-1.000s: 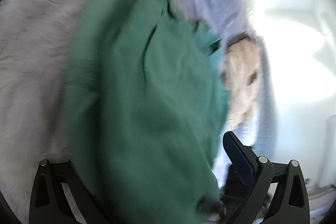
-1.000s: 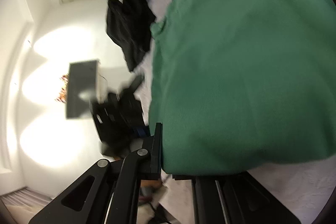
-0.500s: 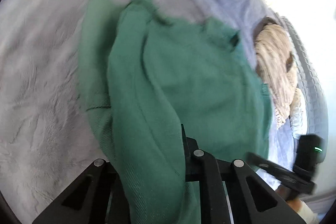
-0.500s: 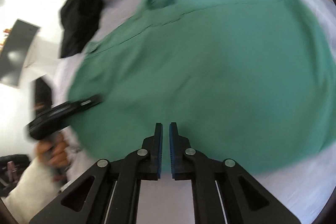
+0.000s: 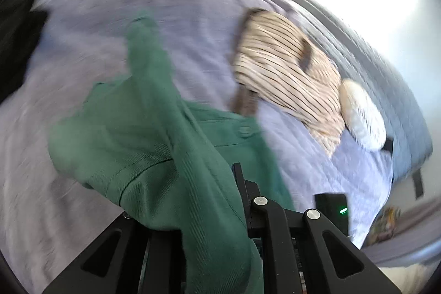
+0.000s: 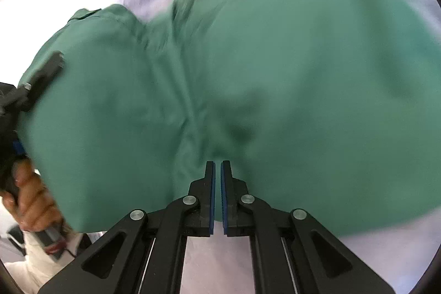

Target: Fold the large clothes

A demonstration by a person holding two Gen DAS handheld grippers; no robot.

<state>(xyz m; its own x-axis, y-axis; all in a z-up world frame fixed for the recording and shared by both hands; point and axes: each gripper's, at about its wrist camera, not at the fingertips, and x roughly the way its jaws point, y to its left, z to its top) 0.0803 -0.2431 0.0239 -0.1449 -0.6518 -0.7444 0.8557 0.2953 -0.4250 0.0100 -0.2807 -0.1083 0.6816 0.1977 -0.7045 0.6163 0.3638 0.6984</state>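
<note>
I have the green garment point(image 6: 275, 73) raised by one edge — my left gripper point(image 5: 209, 211) and right gripper point(image 6: 217, 194) both clamp its cloth. It hangs rumpled over the lavender bedspread point(image 5: 206, 26); I judge no fold is made yet.

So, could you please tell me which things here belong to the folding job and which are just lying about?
In the job:
green garment
left gripper
right gripper
lilac bedcover

Lying about:
striped beige garment
black clothing
</note>
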